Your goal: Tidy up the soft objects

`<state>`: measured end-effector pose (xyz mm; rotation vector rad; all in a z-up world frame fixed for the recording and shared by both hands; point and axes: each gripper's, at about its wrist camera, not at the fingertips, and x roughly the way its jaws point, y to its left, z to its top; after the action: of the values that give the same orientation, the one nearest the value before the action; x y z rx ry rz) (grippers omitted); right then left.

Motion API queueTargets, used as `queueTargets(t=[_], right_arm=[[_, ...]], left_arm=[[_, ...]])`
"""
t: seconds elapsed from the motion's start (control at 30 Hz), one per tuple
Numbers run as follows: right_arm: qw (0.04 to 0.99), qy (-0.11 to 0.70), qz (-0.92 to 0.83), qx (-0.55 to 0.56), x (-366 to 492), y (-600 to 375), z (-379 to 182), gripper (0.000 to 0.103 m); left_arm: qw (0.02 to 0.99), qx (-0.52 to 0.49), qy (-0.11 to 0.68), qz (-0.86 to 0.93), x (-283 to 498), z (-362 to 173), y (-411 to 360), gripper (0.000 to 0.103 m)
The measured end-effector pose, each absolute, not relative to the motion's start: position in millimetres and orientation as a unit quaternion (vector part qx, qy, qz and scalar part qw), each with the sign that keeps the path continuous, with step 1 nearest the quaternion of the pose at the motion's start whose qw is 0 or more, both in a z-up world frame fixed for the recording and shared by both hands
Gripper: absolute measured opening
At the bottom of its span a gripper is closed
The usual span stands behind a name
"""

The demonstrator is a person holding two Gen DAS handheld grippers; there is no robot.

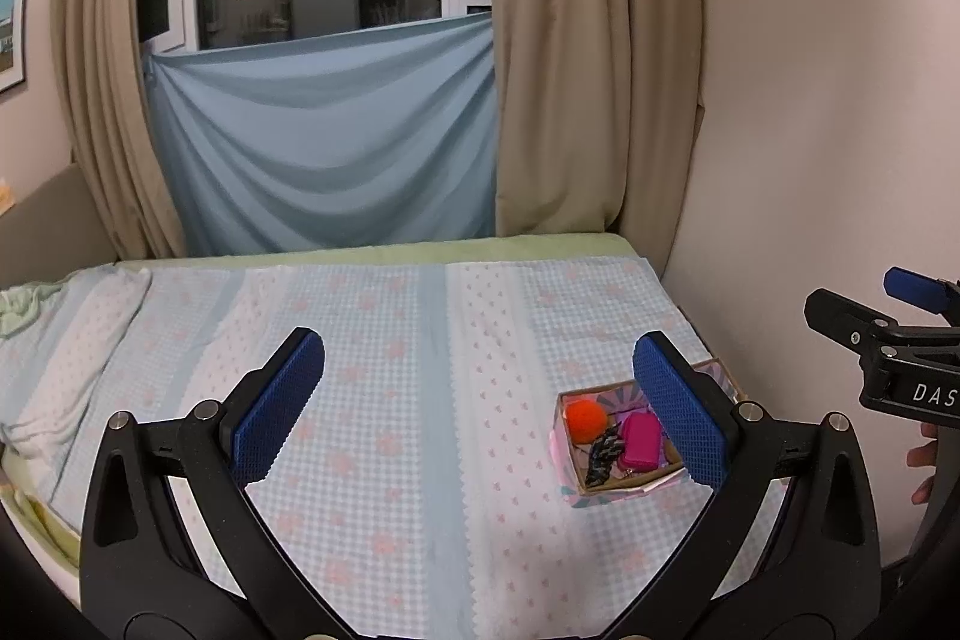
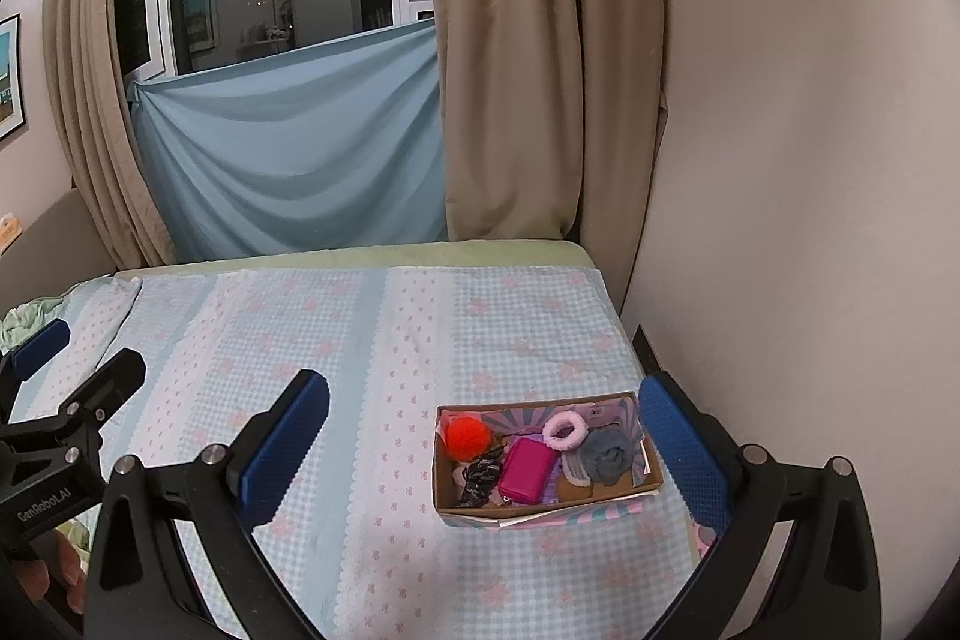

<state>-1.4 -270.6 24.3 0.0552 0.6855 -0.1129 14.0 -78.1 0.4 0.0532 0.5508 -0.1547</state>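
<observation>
A small cardboard box [image 2: 543, 511] sits on the bed near the right wall. It holds an orange pompom [image 2: 467, 435], a magenta pouch [image 2: 527, 469], a pink scrunchie [image 2: 565, 429], a grey fluffy item [image 2: 606, 453] and a dark patterned item [image 2: 482, 478]. The box also shows in the left wrist view [image 1: 618, 487], partly behind a finger. My left gripper [image 1: 480, 409] is open and empty above the bed, left of the box. My right gripper [image 2: 486, 451] is open and empty, with the box between its fingers in view.
The bed carries a blue checked cover with pink flowers [image 2: 360, 340]. A white wall [image 2: 780, 160] runs along the right side. Beige curtains [image 2: 510, 70] and a blue sheet [image 2: 288, 148] hang behind the bed. Crumpled green bedding [image 1: 24, 304] lies far left.
</observation>
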Motion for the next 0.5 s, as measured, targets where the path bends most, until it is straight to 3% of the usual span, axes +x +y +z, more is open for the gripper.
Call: queueTargets(t=[0.5], right_arm=[[0.94,0.336,-0.05,0.029,3.3,-272.4,24.5,0.103]], left_arm=[[0.96,0.027,0.269,-0.069,22.4,1.6,-76.5,0.103]])
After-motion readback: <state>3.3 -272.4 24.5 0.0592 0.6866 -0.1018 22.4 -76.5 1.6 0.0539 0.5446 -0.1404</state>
